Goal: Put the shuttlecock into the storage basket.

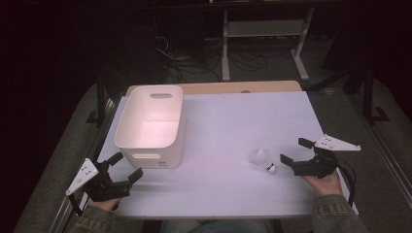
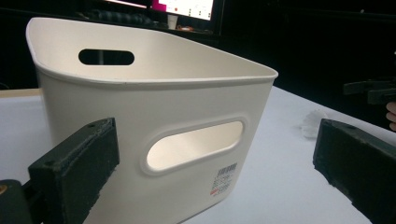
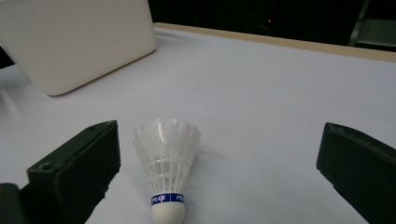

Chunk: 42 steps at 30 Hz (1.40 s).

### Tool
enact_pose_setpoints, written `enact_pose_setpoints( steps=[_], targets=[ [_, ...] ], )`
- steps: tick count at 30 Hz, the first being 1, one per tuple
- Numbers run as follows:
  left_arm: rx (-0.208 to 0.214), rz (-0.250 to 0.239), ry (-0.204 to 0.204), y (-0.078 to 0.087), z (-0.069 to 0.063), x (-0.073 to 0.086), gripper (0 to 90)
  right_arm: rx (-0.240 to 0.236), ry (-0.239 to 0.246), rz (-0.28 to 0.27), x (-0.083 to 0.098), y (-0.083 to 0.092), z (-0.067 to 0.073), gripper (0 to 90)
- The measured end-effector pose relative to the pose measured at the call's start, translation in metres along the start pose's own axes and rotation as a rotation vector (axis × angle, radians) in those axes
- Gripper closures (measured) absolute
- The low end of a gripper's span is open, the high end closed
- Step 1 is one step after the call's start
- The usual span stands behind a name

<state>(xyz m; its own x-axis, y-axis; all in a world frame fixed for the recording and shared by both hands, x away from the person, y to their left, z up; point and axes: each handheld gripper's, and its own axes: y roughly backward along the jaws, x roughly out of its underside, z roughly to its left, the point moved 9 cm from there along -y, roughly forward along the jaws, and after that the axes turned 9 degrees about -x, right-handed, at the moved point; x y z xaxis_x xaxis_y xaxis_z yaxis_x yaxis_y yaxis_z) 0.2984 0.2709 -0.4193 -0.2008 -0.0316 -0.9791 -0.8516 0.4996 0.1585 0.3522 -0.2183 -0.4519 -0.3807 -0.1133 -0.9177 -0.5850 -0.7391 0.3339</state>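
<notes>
A white feather shuttlecock (image 1: 263, 160) with a blue band lies on its side on the white tabletop, cork end toward the person. My right gripper (image 1: 294, 151) stands open just right of it; in the right gripper view the shuttlecock (image 3: 167, 158) lies between the jaws, nearer the left one, untouched. A white plastic basket (image 1: 167, 156) with handle slots stands at the left of the table, nothing showing inside. My left gripper (image 1: 127, 166) is open just in front of the basket's near wall (image 2: 154, 112), holding nothing.
The white tabletop (image 1: 233, 121) has a wooden strip (image 1: 233, 87) along its far edge. Beyond it are a dark floor, cables and a white frame (image 1: 262, 29). In the left gripper view the shuttlecock (image 2: 312, 122) and right gripper (image 2: 371, 91) show at far right.
</notes>
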Motion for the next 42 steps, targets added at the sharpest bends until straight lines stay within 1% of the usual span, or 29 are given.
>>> enact_pose_setpoints(
  steps=[7, 10, 11, 12, 16, 23, 25, 28, 32, 35, 38, 42],
  targets=[
    [0.001, 0.0, 0.0, 0.0, -0.001, 0.0, 0.0, -0.005, 0.0, -0.004, 0.0, 0.0, 0.001, 0.0],
    [0.008, -0.001, 0.004, 0.0, -0.001, 0.0, 0.0, -0.008, -0.003, -0.007, 0.0, 0.0, 0.001, 0.0],
    [0.007, 0.0, 0.004, 0.0, -0.002, 0.0, 0.0, -0.007, -0.003, -0.006, 0.0, 0.0, 0.001, 0.0],
    [0.008, 0.005, -0.009, 0.001, -0.002, 0.0, 0.0, -0.006, -0.001, -0.005, -0.001, 0.0, 0.002, 0.0],
    [0.012, 0.004, -0.004, 0.0, -0.003, 0.0, 0.0, -0.006, -0.002, 0.006, 0.001, -0.001, 0.003, 0.0],
    [0.003, 0.002, -0.004, 0.0, -0.001, 0.0, 0.0, -0.014, -0.001, 0.011, -0.002, -0.003, 0.006, 0.0],
    [0.003, 0.003, 0.002, -0.001, -0.001, 0.0, 0.0, -0.023, 0.003, 0.032, -0.002, -0.005, 0.01, 0.0],
    [0.005, 0.0, 0.005, -0.001, -0.002, 0.0, 0.0, -0.028, 0.011, 0.055, -0.002, -0.006, 0.01, 0.0],
    [0.005, 0.0, 0.004, -0.002, -0.002, 0.0, 0.0, -0.029, 0.005, 0.057, -0.004, -0.005, 0.01, 0.0],
    [0.005, 0.003, 0.001, -0.002, -0.002, 0.0, 0.0, -0.028, 0.01, 0.064, -0.004, -0.004, 0.009, 0.0],
    [0.004, 0.001, 0.004, -0.003, -0.003, 0.0, 0.0, -0.035, 0.001, 0.074, -0.004, -0.004, 0.009, 0.0],
    [0.002, 0.002, 0.001, -0.003, -0.003, 0.0, 0.0, -0.042, 0.002, 0.081, -0.005, -0.004, 0.01, 0.0]
  ],
)
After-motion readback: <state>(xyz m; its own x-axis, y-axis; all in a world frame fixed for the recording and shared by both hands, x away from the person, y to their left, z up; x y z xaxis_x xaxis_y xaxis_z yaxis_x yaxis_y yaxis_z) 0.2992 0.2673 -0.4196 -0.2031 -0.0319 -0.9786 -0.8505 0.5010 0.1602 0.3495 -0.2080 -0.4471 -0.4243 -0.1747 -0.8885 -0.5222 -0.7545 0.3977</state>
